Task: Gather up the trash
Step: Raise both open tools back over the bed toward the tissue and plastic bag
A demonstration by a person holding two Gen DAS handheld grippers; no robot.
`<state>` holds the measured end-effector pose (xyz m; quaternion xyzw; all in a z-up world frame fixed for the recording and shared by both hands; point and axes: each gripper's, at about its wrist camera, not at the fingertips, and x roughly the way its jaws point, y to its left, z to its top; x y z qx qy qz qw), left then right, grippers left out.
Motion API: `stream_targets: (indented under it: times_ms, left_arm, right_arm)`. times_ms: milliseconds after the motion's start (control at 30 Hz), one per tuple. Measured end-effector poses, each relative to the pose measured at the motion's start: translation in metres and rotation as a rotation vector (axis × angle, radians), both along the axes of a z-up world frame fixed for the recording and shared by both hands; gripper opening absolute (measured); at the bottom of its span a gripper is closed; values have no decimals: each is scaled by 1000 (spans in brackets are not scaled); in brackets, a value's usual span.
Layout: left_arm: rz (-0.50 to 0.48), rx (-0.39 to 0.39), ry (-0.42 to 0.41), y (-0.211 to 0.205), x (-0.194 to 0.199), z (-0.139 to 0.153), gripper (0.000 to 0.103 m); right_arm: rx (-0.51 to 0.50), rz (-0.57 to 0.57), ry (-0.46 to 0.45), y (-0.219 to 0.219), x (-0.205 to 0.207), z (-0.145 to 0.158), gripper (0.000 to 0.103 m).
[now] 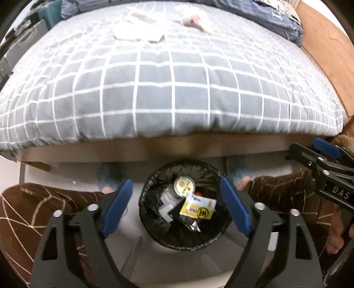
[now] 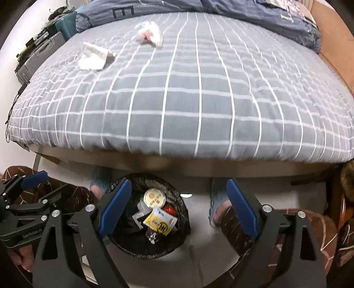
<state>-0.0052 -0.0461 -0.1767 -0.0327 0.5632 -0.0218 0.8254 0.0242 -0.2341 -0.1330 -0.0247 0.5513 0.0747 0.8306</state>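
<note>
Black liner film wraps the round trash bin, which stands on the pale floor at the foot of the bed, between our slippered feet. Inside it we see a round lidded cup, a yellow packet, white plastic scraps and a crumpled foil wrapper. From the left wrist view, the left hand-held gripper hangs directly over the bin with its blue pads spread wide and nothing between them. The right hand-held gripper is likewise released and empty; in its own view the bin lies under its left pad, so it sits slightly to the right of the bin. Each gripper shows at the edge of the other's view.

Two pieces of trash lie on the grey checked bedspread, well apart from both grippers: a flat white crumpled tissue toward the far left of the bed, and beyond it a white wad with red marks. A folded blue quilt lies along the far end of the bed, and a grey suitcase stands beside the bed's left edge.
</note>
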Motion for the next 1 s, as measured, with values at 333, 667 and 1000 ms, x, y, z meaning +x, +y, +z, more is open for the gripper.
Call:
stream_targets:
  times_ms: [333, 667, 1000]
  left_arm:
    - [74, 37, -112, 26, 32, 30, 97]
    - [116, 53, -160, 46, 86, 45, 97]
    - [138, 32, -169, 56, 159, 50, 97]
  right_arm:
    - [-2, 28, -121, 17, 28, 31, 94]
    - [-15, 74, -171, 38, 75, 40, 94]
    - [-26, 94, -179, 49, 137, 31, 94]
